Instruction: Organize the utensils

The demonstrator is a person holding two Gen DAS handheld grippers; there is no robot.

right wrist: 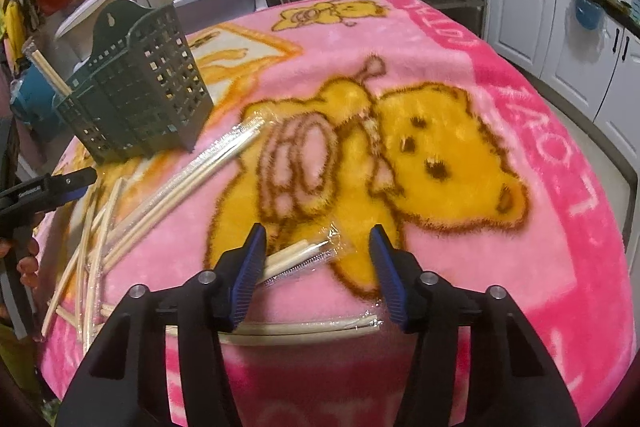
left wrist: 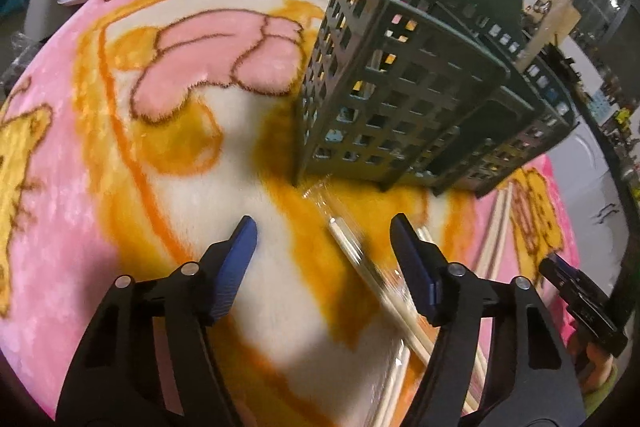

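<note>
I see rack [right wrist: 136, 99] at back-left on blanket [right wrist: 460, 267], chopsticks [right wrist: 192, 187] strewn in front, one pack [right wrist: 308, 255] btwn right claw [right wrist: 318, 239] tips.

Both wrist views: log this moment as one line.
left gripper: open over wrapped chopsticks | right gripper: open around wrapped pair | green basket: upright on blanket

Left gripper [left wrist: 324, 227] over wrapped chopsticks [left wrist: 362, 259] in front of the green utensil basket [left wrist: 404, 99]

The jaws stand apart with nothing pressed between them; the chopsticks lie on the pink bear blanket [left wrist: 168, 115] just below the basket's near corner, passing under the right-hand finger. More chopsticks [left wrist: 498, 227] lie below the basket's right end, where the right gripper [left wrist: 576, 287] enters.
</note>
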